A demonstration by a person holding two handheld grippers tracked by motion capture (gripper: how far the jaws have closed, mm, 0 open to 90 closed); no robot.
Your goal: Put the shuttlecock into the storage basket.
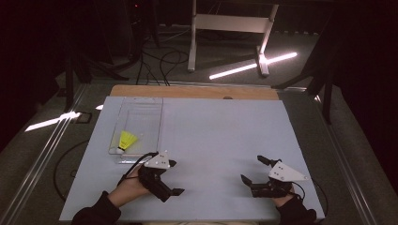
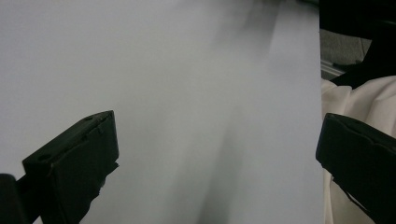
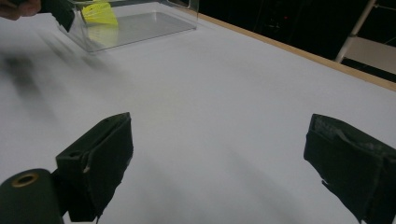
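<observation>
Lying inside the clear tray [image 1: 141, 110] at the counter's [image 1: 220, 136] far left, the yellow shuttlecock [image 1: 126, 139] sits just beyond the left gripper [image 1: 172, 177], cork toward the person. Right gripper [image 1: 253, 169] stands well apart. Both grippers' fingers gape wide, empty.

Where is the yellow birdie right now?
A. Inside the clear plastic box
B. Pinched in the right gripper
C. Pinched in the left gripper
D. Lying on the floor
A: the yellow shuttlecock lies inside the clear box at the table's left, and both the left gripper and the right gripper are open with nothing between their jaws.
</observation>
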